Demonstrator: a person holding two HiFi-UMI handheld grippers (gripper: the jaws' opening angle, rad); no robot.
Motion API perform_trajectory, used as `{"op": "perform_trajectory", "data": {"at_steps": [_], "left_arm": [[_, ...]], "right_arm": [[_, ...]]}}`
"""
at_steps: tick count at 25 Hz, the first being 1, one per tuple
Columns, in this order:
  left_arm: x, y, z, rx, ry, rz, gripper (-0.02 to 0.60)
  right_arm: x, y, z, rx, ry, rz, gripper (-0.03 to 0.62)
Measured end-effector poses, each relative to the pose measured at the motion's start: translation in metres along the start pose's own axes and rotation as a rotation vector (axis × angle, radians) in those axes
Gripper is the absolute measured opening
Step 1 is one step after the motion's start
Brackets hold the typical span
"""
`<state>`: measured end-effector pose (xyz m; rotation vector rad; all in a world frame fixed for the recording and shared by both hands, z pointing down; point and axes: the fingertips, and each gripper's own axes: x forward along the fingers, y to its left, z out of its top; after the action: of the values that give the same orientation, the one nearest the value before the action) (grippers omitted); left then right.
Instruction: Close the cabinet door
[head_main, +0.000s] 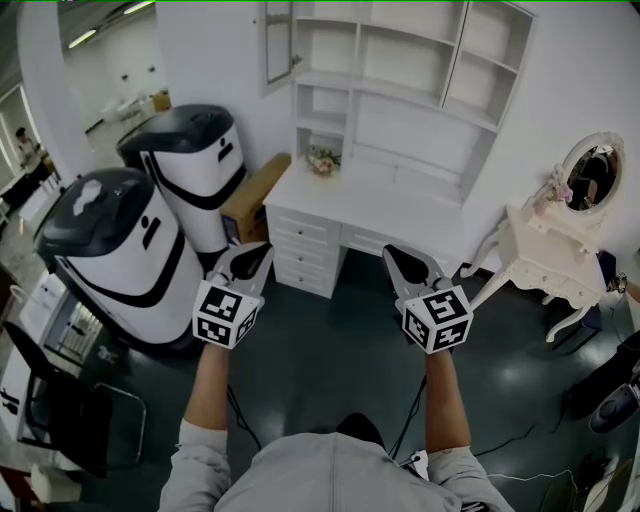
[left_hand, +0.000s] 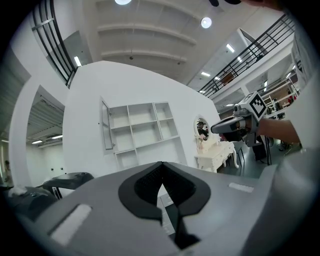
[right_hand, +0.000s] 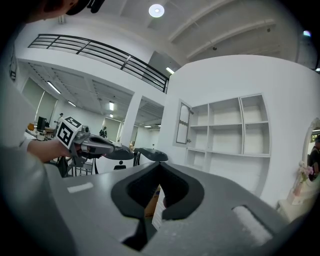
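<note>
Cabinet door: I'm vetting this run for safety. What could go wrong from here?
1. The door hangs open high above the desk; reaching across could knock the flowers.
2. The left gripper and right gripper are both shut, so only a push is likely; the door may slam or bounce back.
3. Cables on the floor near the person's feet could trip a step forward.

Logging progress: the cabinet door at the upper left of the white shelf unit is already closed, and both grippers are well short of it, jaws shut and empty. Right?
Not quite: the cabinet door stands open, swung out from the shelf unit, as the head view shows. The left gripper and right gripper are indeed short of it, jaws shut, empty.
</note>
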<state>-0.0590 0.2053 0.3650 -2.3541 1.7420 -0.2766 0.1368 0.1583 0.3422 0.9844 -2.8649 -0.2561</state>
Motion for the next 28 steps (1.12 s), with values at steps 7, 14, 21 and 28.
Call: {"op": "perform_trajectory", "data": {"at_steps": [7, 14, 21, 28], "left_arm": [[0.012, 0.021, -0.017, 0.004, 0.021, -0.006, 0.018], [0.057, 0.049, -0.035, -0.002, 0.044, -0.007, 0.018], [0.129, 0.093, -0.029, 0.008, 0.039, 0.019, 0.018], [0.213, 0.140, -0.014, -0.016, 0.021, 0.066, 0.018]], "right_arm": [[0.026, -0.003, -0.003, 0.009, 0.000, -0.018, 0.002], [0.070, -0.039, -0.013, 0.022, 0.001, -0.037, 0.002], [0.135, -0.106, 0.001, 0.007, -0.039, -0.034, 0.002], [0.207, -0.178, 0.010, 0.006, -0.053, 0.008, 0.002]]}}
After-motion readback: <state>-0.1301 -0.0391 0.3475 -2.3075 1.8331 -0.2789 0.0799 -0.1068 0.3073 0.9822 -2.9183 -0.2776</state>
